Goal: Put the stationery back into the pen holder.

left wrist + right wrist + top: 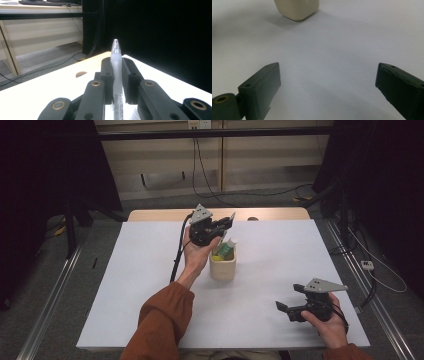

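The left gripper (116, 75) has its jaws closed on a pen (116, 75), the two black pads pressing its sides. The pen is slim, with a frosted white barrel, a clear pointed tip (115, 45) that pokes out past the jaws, and a band of small print lower down that is too fine to read. In the high view this gripper (226, 226) is held up just above a cream cup (222, 268) near the middle of the white table (280, 250). The cup holds a green thing with a white top (226, 248) and something yellow, probably more pens or markers, though they are too small to tell. The right gripper (328, 85) hovers low over bare table with its jaws spread wide and nothing between them, well apart from the cup (297, 9).
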Available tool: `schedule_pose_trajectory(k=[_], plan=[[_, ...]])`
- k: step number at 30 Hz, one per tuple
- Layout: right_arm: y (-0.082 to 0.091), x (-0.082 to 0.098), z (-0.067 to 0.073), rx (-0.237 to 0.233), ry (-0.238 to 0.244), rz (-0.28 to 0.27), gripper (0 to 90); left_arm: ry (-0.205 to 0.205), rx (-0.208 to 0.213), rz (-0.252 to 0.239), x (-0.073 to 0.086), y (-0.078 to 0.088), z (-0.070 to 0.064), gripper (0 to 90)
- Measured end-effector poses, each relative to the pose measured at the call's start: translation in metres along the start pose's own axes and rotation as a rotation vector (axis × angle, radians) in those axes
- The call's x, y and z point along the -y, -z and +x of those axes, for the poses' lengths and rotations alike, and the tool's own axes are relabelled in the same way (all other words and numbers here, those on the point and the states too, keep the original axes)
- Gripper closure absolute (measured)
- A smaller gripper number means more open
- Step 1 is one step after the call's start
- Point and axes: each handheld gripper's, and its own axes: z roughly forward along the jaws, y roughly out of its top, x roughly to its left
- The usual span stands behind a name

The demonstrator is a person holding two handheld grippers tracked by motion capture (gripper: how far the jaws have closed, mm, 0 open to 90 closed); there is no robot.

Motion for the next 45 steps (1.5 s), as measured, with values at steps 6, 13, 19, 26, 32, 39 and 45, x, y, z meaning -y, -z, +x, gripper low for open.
schedule_pose_trajectory(k=[6, 13, 19, 26, 32, 39, 45], plan=[[0.000, 0.000, 0.000, 0.001, 0.003, 0.002, 6.1, 0.025, 0.007, 0.014, 0.005, 0.005, 0.003, 71.2], [-0.001, 0.000, 0.000, 0.002, 0.002, 0.003, 6.1, 0.034, 0.008, 0.035, 0.005, 0.010, 0.003, 39.6], [0.001, 0.002, -0.002, 0.001, -0.006, -0.003, 6.0, 0.037, -0.024, 0.063, 0.000, 0.015, 0.002, 20.2], [0.000, 0.001, -0.002, 0.003, 0.002, -0.005, 5.9, 0.013, -0.039, 0.125, -0.006, 0.030, 0.001, 8.4], [0.000, 0.001, -0.001, 0.010, -0.002, -0.004, 6.0, 0.002, -0.044, 0.147, -0.008, 0.044, -0.003, 7.1], [0.001, 0.000, 0.000, 0.013, 0.002, -0.003, 6.0, -0.030, -0.042, 0.162, -0.006, 0.055, -0.010, 5.7], [0.001, 0.000, 0.000, 0.015, -0.005, -0.004, 5.9, -0.030, -0.090, 0.170, -0.005, 0.067, -0.011, 5.8]])
